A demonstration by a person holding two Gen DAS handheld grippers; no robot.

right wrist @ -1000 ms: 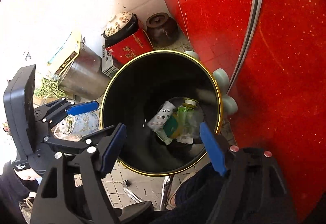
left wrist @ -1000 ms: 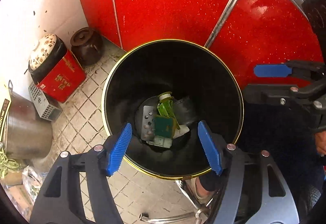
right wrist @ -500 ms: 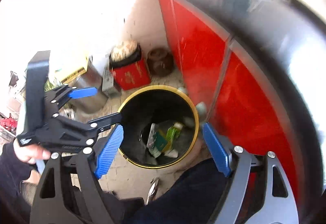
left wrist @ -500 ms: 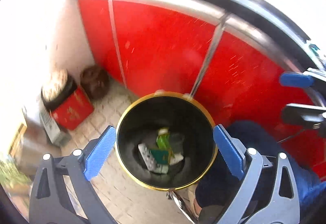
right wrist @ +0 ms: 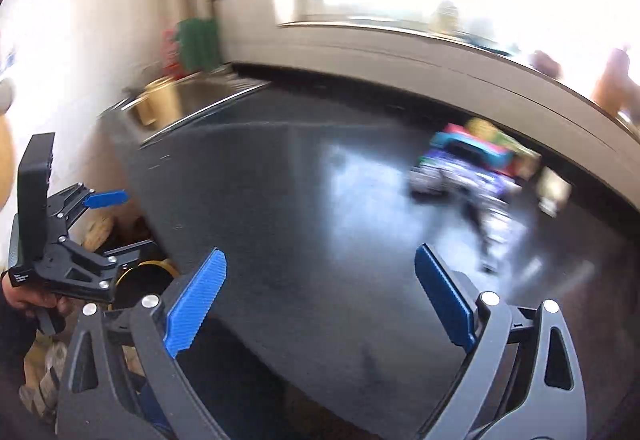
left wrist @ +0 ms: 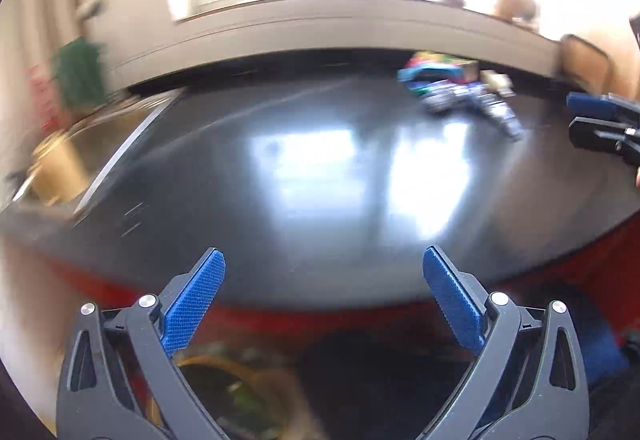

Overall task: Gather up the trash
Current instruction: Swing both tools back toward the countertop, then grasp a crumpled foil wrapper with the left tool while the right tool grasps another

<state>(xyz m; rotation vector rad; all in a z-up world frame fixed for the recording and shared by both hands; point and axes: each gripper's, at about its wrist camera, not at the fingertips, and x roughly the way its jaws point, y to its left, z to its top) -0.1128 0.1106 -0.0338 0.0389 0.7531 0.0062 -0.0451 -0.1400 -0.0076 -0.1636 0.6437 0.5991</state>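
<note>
A blurred heap of colourful wrappers and packets [left wrist: 460,92] [right wrist: 468,164] lies at the far right of a glossy black countertop [left wrist: 320,168] [right wrist: 304,180]. My left gripper [left wrist: 322,252] hangs open above the counter's near edge with nothing between its fingers. My right gripper [right wrist: 320,251] also hovers over the near edge; its jaws are opening and hold nothing. Each gripper shows in the other's view: the right gripper [left wrist: 572,116] at the right margin, the left gripper [right wrist: 140,220] at the lower left, held by a hand [right wrist: 24,300]. The black, gold-rimmed bin [right wrist: 146,268] [left wrist: 224,364] stands low beside the counter.
A steel sink [right wrist: 200,92] [left wrist: 104,124] with a brass-coloured cup [right wrist: 156,104] [left wrist: 60,168] is set into the counter's left end. A green object [right wrist: 198,44] hangs on the wall behind it. A bright window and its sill [left wrist: 340,16] run along the back. Red cabinet fronts [left wrist: 120,288] lie under the counter.
Both grippers have risen from over the bin to counter height and opened wider. The view has swung from the bin's inside to the black countertop and the heap of wrappers.
</note>
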